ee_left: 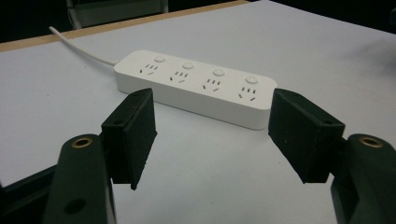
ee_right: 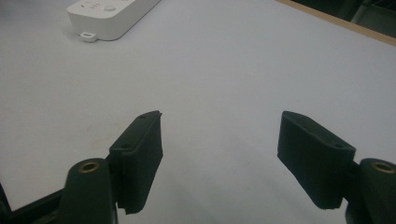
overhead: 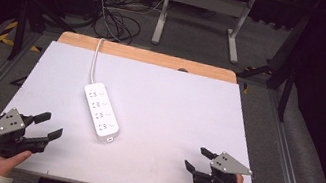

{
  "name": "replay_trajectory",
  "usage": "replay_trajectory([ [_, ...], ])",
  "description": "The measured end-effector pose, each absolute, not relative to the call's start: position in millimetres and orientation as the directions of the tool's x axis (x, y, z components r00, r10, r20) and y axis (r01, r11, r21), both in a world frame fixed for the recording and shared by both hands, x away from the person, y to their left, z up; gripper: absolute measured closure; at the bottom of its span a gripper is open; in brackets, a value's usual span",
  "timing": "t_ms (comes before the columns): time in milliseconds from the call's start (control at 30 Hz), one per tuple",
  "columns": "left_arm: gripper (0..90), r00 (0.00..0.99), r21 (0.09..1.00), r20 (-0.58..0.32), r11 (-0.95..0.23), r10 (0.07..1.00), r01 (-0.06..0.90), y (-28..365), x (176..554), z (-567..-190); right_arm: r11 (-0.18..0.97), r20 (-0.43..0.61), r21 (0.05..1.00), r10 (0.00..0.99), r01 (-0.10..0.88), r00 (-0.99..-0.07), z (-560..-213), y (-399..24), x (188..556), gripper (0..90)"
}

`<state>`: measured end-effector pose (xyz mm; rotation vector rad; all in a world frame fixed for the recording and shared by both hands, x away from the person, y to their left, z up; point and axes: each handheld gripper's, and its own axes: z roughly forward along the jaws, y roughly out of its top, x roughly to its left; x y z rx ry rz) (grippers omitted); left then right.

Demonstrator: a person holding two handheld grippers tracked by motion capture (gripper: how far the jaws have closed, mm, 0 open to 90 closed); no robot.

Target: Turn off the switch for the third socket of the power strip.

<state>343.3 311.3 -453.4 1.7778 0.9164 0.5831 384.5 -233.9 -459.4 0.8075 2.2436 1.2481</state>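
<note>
White pwr strip (overhead: 101, 111), 4 outlets, on table (overhead: 188, 111).

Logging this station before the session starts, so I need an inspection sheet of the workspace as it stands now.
Surface: white table top, wooden strip along the far edge.
Job's things: white power strip, four outlets with buttons, lying flat, nothing plugged in.
Clutter: nothing seen.
Grippers: left gripper and right gripper both open, empty, at the near corners.
Cables: strip's white cord runs off the far edge.
Surroundings: grey floor, table frame, loose floor cables.
</note>
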Motion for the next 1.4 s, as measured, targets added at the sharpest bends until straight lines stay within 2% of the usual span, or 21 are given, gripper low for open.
replay_trajectory([
  [633,36.6,0.612,0.908,-0.043,-0.225,0.79,0.355,300,356,-433,0.41,-0.064,0.862,0.67,0.297,-0.739,-460,-233,386,32.2],
  [1400,42.0,0.661,0.902,-0.05,-0.25,0.749,0.352,265,394,-407,0.411,-0.055,0.861,0.661,0.3,-0.748,-462,-234,387,33.1],
])
